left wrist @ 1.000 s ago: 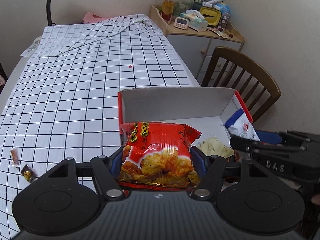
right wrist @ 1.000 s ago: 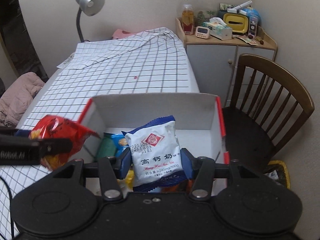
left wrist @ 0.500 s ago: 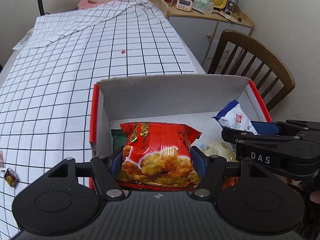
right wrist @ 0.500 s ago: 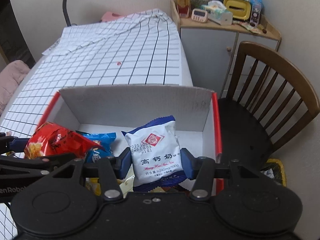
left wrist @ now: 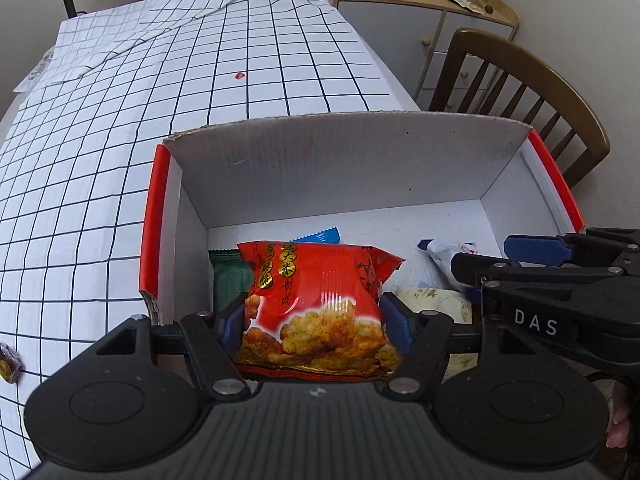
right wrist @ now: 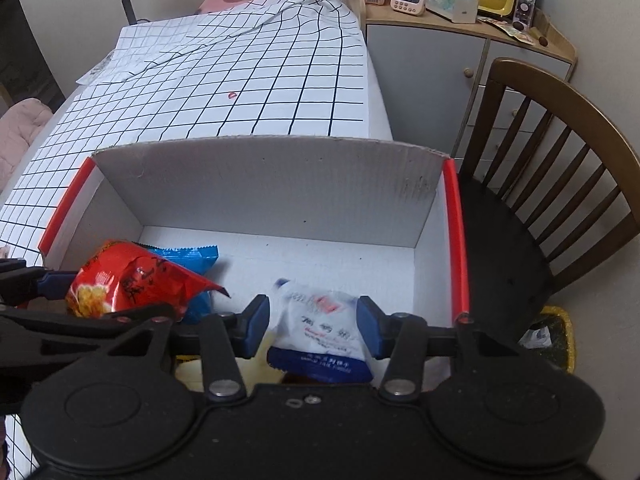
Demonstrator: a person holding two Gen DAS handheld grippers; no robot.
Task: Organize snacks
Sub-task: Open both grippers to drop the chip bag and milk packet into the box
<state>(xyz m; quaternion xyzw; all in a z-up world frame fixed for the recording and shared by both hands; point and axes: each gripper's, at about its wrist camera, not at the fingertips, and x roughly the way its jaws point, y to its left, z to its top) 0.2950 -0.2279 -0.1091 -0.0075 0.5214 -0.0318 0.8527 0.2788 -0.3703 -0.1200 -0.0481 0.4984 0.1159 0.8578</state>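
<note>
My left gripper is shut on a red rice-cracker bag, held over the left half of a white cardboard box with red side edges. The bag also shows in the right wrist view. My right gripper has opened wider; a white and blue milk-biscuit packet, blurred, sits loose between its fingers inside the box. From the left wrist view the right gripper is low over the box's right half, with the packet at its tips. A green packet and a blue packet lie in the box.
The box stands at the near right edge of a table with a checked cloth. A wooden chair is to the right. A cabinet with clutter stands behind. A small wrapped candy lies on the cloth at left.
Both grippers have come down into the box. The right gripper's jaws have spread and the white packet has slipped lower and tilted between them. The left still grips the red bag.
</note>
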